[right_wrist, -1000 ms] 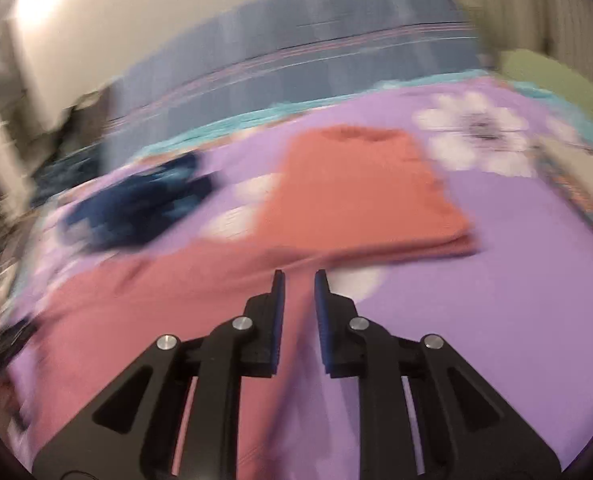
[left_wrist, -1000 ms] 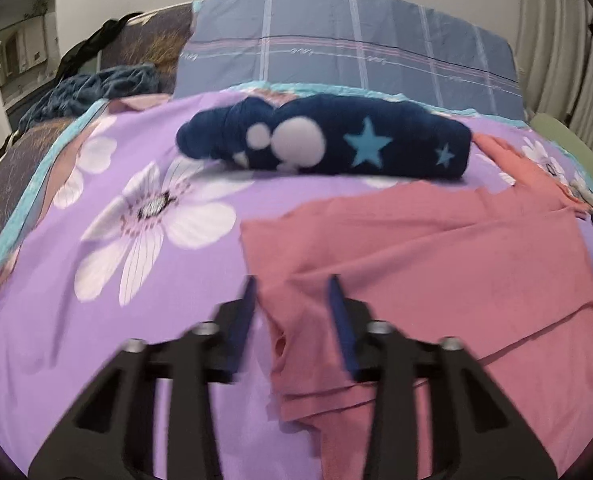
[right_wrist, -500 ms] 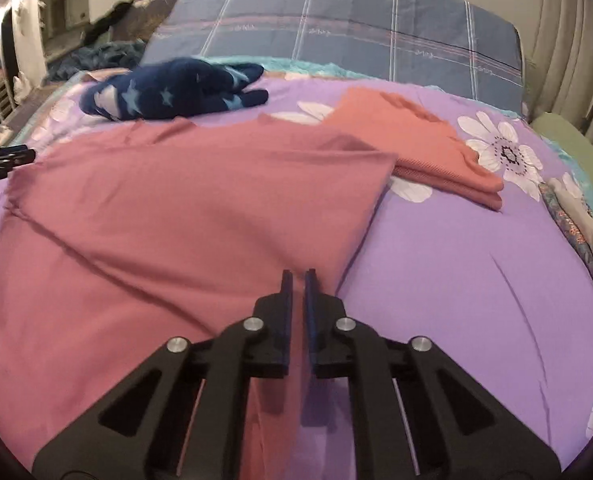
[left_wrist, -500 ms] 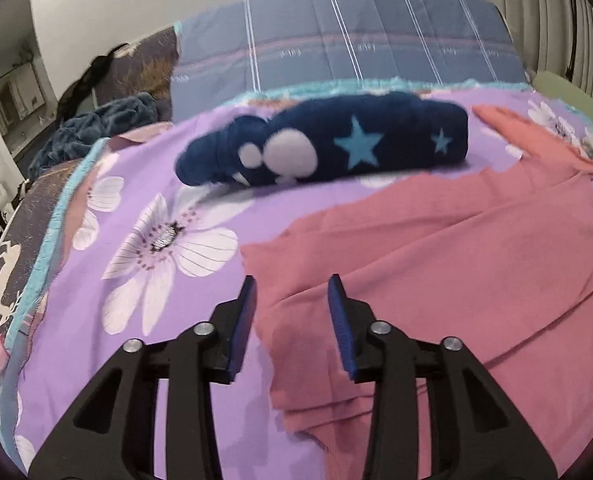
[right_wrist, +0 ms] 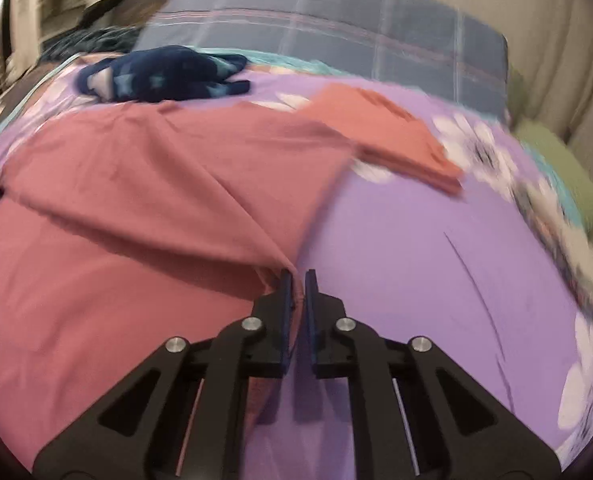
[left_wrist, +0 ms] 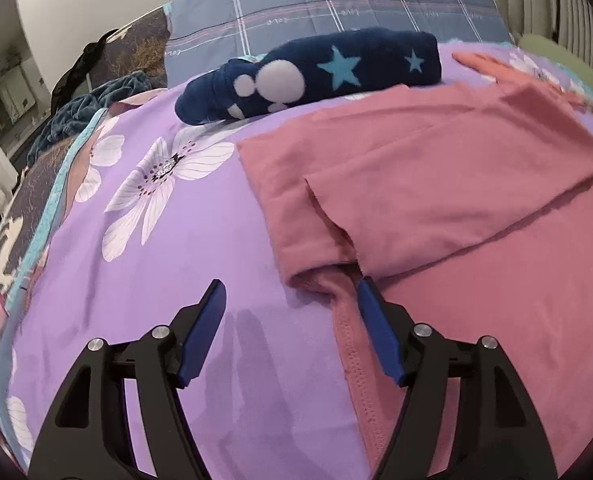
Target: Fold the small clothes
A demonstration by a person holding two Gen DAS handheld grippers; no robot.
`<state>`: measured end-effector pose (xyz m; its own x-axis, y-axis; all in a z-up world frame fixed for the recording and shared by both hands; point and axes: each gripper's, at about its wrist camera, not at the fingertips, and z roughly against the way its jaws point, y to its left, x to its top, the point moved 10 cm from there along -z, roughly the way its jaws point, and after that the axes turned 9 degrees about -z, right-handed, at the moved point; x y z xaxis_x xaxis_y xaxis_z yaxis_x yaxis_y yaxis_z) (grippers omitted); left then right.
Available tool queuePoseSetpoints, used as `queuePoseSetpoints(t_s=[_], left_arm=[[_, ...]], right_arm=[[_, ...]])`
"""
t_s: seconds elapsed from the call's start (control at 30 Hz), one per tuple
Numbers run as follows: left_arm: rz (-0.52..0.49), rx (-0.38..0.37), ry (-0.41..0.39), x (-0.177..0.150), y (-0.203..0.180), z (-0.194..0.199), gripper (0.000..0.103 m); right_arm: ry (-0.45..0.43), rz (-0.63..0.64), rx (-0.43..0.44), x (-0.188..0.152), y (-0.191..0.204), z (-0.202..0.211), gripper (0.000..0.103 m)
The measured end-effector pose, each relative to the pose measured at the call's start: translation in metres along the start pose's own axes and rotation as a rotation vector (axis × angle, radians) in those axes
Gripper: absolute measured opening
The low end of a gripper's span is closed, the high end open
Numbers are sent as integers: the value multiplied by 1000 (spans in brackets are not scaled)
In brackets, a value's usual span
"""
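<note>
Left gripper (left_wrist: 290,294): jaws spread, straddling the pink shirt's (left_wrist: 436,168) stitched hem.
Right gripper (right_wrist: 297,286): jaws pinching the shirt's (right_wrist: 136,184) folded edge.
Shirt: spread mid-bed on the purple cover (left_wrist: 156,264).
Far: navy starred bundle (left_wrist: 316,72), folded orange garment (right_wrist: 380,132) near the pillow (left_wrist: 336,4).

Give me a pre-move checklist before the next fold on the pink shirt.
1. Right gripper pinching the pink shirt edge: ok, fingers nearly shut on cloth.
2. Left gripper gripping: not ok, open, shirt hem between the fingers.
3. Top layer already folded over: ok.
4. Navy bundle off the shirt: cannot tell, it sits right at the far edge.
5. Folded orange garment out of the way: cannot tell, blurred and close to the shirt's corner.
</note>
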<state>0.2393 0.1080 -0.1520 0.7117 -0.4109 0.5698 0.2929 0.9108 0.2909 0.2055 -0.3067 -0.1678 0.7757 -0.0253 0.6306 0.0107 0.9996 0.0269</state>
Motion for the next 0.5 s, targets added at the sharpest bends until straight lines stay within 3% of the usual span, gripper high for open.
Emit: queuePoseSetpoints(t_s=[0.1,0.17,0.23,0.3,0.37,0.43,0.5], left_arm=[[37,-9,1,3,4,-1,69],[31,-3,-8,7,4,2,69],[31,-7,-32,12,2,10,69],[38,-7,-64,19,2,19,69],[56,-33,-111,31,0,30,59],[64,-76,-132,43,-4,35,41],[53,-93,-121,55,-9,27,38]], right_arm=[[19,36,4,-7,1,5,14],[24,52,25,-6,5,12,36],[15,45,54,-2,9,21,43],[-1,27,115,12,15,30,44],[-24,4,123,30,17,32,44],[-28,-5,122,48,21,26,44],[-18,-34,111,69,22,12,35]])
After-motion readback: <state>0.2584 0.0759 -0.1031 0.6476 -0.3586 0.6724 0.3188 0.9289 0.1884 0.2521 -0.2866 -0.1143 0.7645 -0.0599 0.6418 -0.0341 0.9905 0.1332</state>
